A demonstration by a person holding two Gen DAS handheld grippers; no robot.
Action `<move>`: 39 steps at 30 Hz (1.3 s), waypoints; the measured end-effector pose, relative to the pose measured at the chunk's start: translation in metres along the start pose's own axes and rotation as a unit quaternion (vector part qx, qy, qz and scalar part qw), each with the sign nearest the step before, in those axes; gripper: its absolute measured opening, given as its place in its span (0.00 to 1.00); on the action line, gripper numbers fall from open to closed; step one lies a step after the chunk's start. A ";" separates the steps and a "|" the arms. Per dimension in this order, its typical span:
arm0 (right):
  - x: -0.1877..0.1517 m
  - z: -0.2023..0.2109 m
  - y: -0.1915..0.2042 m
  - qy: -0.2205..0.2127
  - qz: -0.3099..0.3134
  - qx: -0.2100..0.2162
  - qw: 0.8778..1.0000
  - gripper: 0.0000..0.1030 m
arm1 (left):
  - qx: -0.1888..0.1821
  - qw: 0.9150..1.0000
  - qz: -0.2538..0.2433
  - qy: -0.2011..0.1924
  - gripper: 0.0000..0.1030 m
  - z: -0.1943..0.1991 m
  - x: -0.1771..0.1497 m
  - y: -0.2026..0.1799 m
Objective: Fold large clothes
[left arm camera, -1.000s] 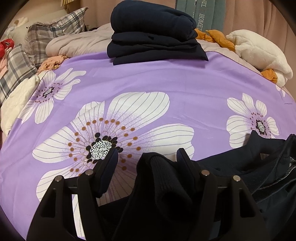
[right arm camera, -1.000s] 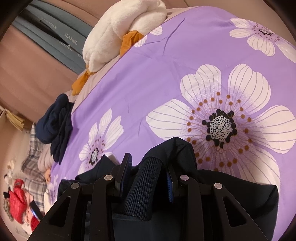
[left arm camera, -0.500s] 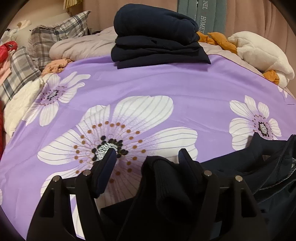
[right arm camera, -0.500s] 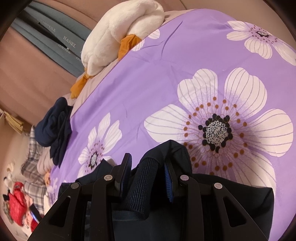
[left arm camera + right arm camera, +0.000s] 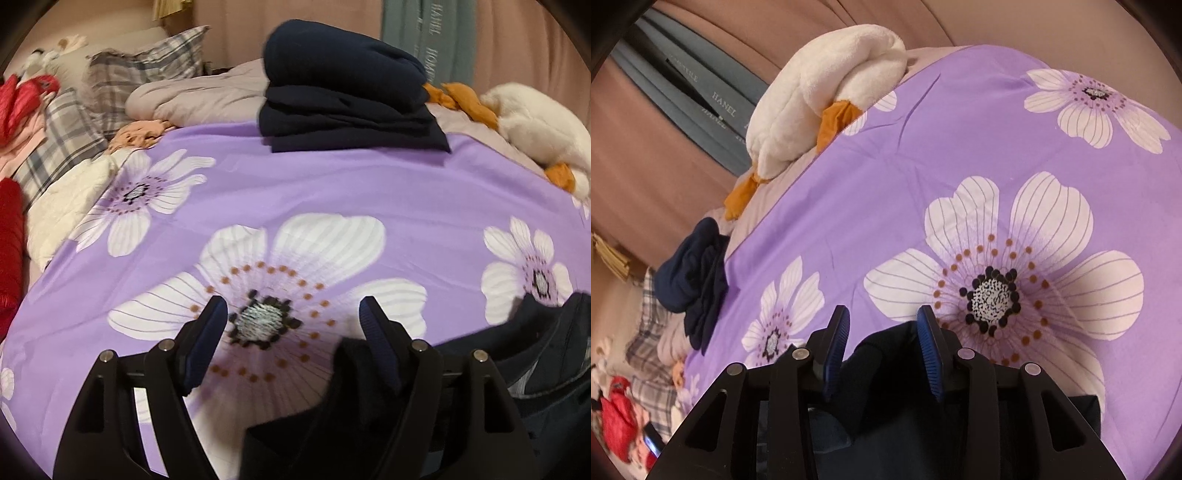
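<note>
A dark navy garment lies on the purple flowered bedspread at the near right. Its ribbed cuff lies low beside my left gripper's right finger. My left gripper is open, with the cuff slipped down out of the jaws. In the right wrist view the same garment lies under and behind my right gripper, which is open with its blue pads apart; a fold of the cloth sits low between the fingers, not pinched.
A stack of folded navy clothes sits at the far edge of the spread, also in the right wrist view. A white and orange plush lies far right. Plaid pillows, a grey duvet and red clothes lie left.
Both grippers have opened and let go of the navy garment's ribbed parts, which have dropped below the fingertips. Both grippers have moved slightly forward over the spread.
</note>
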State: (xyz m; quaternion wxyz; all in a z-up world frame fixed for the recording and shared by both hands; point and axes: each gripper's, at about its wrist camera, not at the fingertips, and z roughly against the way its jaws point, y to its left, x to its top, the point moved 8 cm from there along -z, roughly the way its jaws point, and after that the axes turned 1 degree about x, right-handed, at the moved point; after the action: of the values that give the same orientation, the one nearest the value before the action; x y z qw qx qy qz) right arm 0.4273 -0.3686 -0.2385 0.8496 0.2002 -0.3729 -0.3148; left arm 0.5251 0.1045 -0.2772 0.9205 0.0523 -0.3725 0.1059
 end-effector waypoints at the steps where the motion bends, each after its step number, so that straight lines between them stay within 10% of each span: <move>1: 0.000 0.001 0.000 -0.001 0.000 0.000 1.000 0.36 | 0.005 1.000 0.004 -0.001 0.72 0.001 0.003 0.006; 14: -0.003 0.051 0.017 -0.035 0.071 0.003 0.997 0.37 | -0.037 0.999 -0.009 -0.004 0.72 0.051 -0.008 0.035; 25: -0.098 0.008 0.082 0.088 0.264 0.006 0.960 0.37 | -0.131 0.980 -0.131 0.068 0.72 0.050 -0.053 -0.067; 31: -0.132 -0.041 0.109 0.136 0.342 -0.028 0.929 0.37 | -0.094 0.974 -0.186 0.087 0.72 0.014 -0.066 -0.106; 39: -0.112 -0.083 0.109 0.126 0.336 -0.075 0.930 0.37 | -0.070 0.976 -0.194 0.076 0.75 -0.017 -0.039 -0.119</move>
State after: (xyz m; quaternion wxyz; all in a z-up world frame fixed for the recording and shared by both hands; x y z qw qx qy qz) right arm 0.4732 -0.2046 -0.2860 0.9583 0.0366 -0.2832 -0.0100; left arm 0.5374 -0.0148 -0.3182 0.9506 0.0503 -0.2904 -0.0974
